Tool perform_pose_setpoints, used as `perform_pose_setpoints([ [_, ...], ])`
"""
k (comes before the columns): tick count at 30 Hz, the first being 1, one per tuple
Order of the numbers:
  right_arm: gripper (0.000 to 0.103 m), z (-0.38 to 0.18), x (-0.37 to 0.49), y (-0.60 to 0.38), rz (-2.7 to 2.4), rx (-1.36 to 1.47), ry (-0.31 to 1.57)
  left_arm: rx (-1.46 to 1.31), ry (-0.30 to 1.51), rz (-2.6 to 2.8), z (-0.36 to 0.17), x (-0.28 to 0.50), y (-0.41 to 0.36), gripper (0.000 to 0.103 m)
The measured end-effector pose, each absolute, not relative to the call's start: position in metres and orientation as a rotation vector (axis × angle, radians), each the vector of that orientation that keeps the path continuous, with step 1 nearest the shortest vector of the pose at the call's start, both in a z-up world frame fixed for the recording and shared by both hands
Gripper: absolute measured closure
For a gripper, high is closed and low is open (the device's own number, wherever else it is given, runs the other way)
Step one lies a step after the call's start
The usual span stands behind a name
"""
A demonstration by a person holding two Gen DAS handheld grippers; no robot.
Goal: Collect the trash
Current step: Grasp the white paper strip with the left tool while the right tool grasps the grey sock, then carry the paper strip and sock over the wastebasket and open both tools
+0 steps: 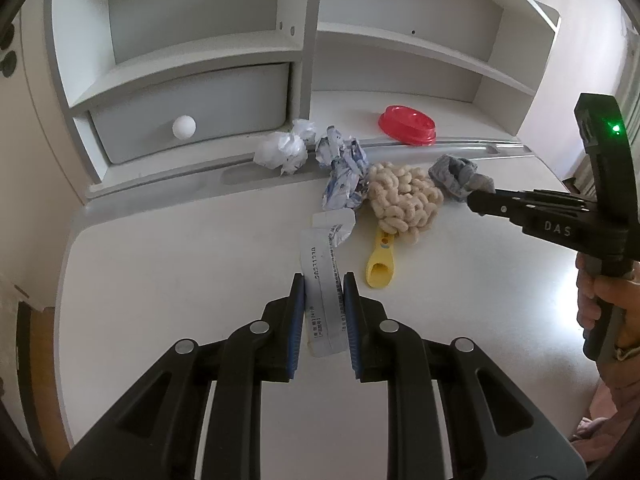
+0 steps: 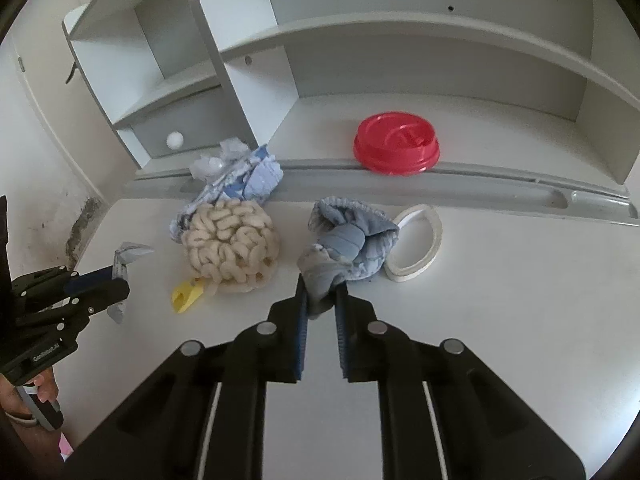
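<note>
Left gripper (image 1: 323, 284): pads pinching a flat printed paper wrapper (image 1: 322, 280) lying on the white desk (image 1: 160, 280). At 12 o'clock from it, a white crumpled paper (image 1: 282, 150), touching a blue-printed crumpled wrapper (image 1: 344, 168). At 1 o'clock, a cream knitted piece (image 1: 404, 196) over a yellow scoop (image 1: 380, 266). Right gripper (image 2: 321, 284): pads clamped on a blue-grey sock (image 2: 346, 240). Tape roll (image 2: 416, 242) just beside at 2 o'clock; red lid (image 2: 396, 146) at 1 o'clock.
</note>
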State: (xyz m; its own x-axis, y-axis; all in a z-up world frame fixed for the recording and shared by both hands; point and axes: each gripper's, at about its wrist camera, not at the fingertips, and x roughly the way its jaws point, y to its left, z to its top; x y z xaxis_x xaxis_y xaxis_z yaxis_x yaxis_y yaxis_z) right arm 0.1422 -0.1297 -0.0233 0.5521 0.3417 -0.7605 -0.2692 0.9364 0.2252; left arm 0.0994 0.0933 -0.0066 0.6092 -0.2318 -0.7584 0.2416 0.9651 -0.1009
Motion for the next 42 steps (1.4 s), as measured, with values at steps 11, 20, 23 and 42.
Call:
perform_pose_setpoints([
  [11,0.093,0.003,0.112,-0.15,0.357,0.09,0.823,0.073,0.837,-0.285,0.017,0.08,0.07,0.084],
  [20,0.094,0.015,0.072,-0.207,0.347,0.175,0.764,0.172,0.79,-0.362,0.047,0.058,0.006,0.084],
  [23,0.094,0.019,0.052,-0.237,0.319,0.194,0.736,0.208,0.772,-0.419,0.054,0.051,-0.031,0.084],
  [42,0.094,-0.053,-0.195,-0.544,-0.216,0.471,0.779,0.592,0.727,-1.146,0.024,-0.083,-0.377,0.084],
])
